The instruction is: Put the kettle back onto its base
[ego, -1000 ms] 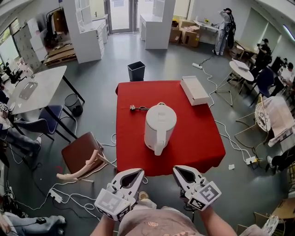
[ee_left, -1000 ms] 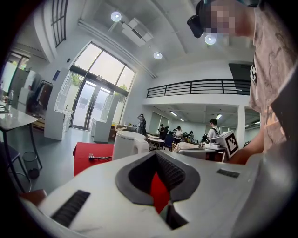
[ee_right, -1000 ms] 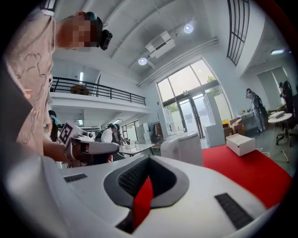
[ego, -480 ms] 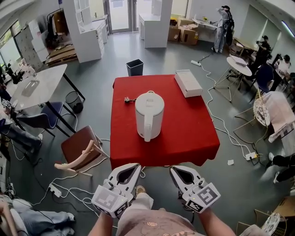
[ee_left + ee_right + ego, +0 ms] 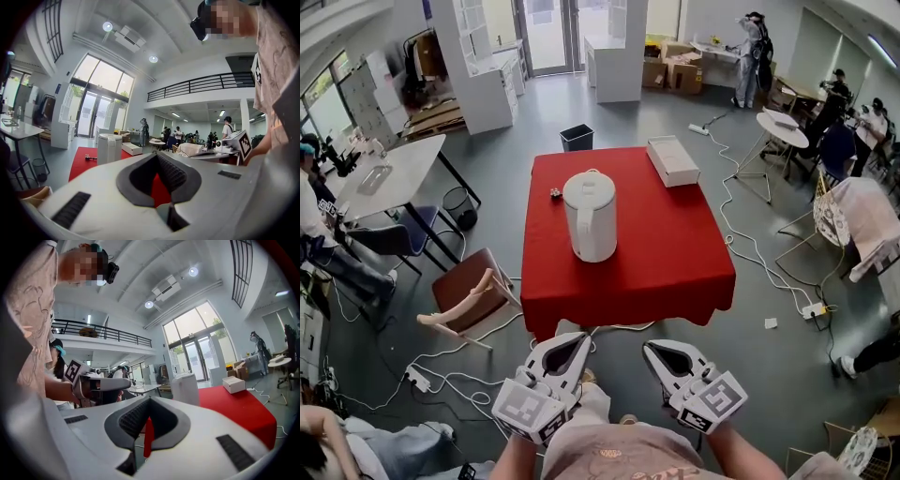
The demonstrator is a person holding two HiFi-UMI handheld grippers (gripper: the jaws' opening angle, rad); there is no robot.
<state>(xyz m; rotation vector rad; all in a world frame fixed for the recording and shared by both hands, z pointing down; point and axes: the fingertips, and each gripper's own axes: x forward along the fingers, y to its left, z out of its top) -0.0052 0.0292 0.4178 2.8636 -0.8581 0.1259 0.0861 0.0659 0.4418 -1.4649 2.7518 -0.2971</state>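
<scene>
Got the kettle (image 5: 590, 216) standing upright on the red table (image 5: 675, 253), left of middle toward the far edge. Holding left gripper (image 5: 577, 337) and right gripper (image 5: 652, 348) off the near edge, jaws pressed together, empty.

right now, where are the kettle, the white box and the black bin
kettle (image 5: 590, 220): head view, middle of its white body
white box (image 5: 672, 160): head view, middle of its top face
black bin (image 5: 577, 142): head view, its near wall
</scene>
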